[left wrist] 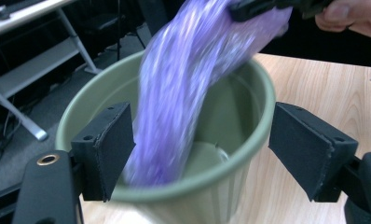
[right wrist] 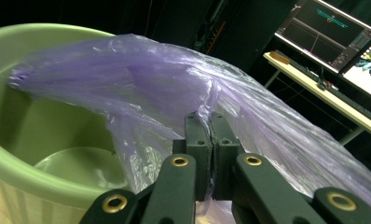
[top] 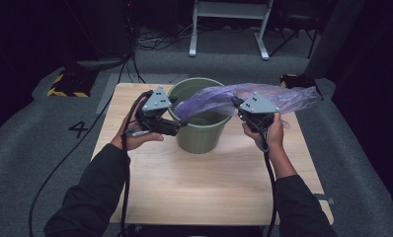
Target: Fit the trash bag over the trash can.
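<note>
Purple bag, frame centre: pinched by right gripper; one end dipped into green bucket; left gripper spread, empty; lining unfinished.

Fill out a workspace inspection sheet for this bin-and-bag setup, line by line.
Surface: wooden table, mostly bare.
Job's things: green bin upright near the table's far edge; purple plastic bag stretched above it, one end hanging into the bin.
Clutter: small item at the table's right edge, too small to identify.
Grippers: left hand-held gripper open, jaws on either side of the bin's rim, pads not touching; right hand-held gripper shut on the bag.
Cables: black cable trails from each gripper toward the person.
Surroundings: grey carpet, white table frame, hazard-striped block.
</note>
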Demonstrator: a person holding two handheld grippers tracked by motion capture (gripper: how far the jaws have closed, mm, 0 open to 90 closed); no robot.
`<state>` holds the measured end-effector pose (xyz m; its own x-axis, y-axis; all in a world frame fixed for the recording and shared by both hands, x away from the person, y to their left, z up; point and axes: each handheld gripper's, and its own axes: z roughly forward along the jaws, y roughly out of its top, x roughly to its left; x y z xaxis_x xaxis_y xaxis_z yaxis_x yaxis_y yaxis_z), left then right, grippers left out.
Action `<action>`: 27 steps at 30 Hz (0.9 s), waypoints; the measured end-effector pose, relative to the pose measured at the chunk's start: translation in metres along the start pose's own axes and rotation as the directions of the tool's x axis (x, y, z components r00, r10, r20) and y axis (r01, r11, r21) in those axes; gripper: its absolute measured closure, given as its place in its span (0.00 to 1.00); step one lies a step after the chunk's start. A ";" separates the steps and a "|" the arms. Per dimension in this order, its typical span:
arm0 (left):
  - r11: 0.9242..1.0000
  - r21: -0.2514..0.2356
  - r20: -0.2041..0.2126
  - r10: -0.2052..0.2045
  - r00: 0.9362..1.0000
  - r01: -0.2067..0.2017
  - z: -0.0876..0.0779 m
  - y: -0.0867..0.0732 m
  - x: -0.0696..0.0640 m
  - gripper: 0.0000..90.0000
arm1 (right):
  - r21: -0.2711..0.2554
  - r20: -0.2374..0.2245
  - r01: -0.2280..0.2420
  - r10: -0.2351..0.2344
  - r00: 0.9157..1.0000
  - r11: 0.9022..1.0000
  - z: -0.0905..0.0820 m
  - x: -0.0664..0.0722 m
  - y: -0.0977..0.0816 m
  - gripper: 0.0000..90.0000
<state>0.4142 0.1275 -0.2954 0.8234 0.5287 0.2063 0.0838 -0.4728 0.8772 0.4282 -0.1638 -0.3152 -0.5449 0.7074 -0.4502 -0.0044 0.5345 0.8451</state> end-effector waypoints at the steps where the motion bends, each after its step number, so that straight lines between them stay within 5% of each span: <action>1: 1.000 0.004 0.007 0.008 1.000 -0.008 0.005 0.004 -0.002 0.24 | 0.000 -0.004 0.000 0.000 1.000 1.000 0.000 0.001 0.001 0.99; 7: 0.998 0.038 0.016 0.048 0.999 -0.048 0.035 0.026 -0.011 0.25 | 0.010 0.000 0.030 -0.030 1.000 0.999 0.002 0.008 0.004 0.98; 9: 0.999 0.027 0.055 0.042 0.998 -0.044 0.042 0.030 -0.011 0.31 | 0.011 0.000 0.046 -0.046 0.999 0.999 0.002 0.010 0.005 0.98; 11: 0.997 0.052 0.046 0.058 0.997 -0.060 0.051 0.034 -0.013 0.41 | 0.011 0.004 0.069 -0.069 0.998 0.998 0.001 0.013 0.006 0.98; 18: 0.991 0.103 0.043 0.078 0.996 -0.082 0.072 0.037 -0.016 0.45 | 0.003 -0.035 0.105 -0.104 0.994 0.995 -0.002 0.020 0.005 0.98; 27: 0.986 0.119 -0.017 0.121 0.993 -0.118 0.080 0.033 -0.018 0.87 | -0.041 -0.093 0.072 -0.076 0.993 0.997 -0.007 0.022 0.004 0.97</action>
<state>0.4466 0.0462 -0.3050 0.8178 0.4795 0.3181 0.0520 -0.6122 0.7890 0.4103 -0.1490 -0.3194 -0.6184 0.6189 -0.4843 -0.0783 0.5647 0.8216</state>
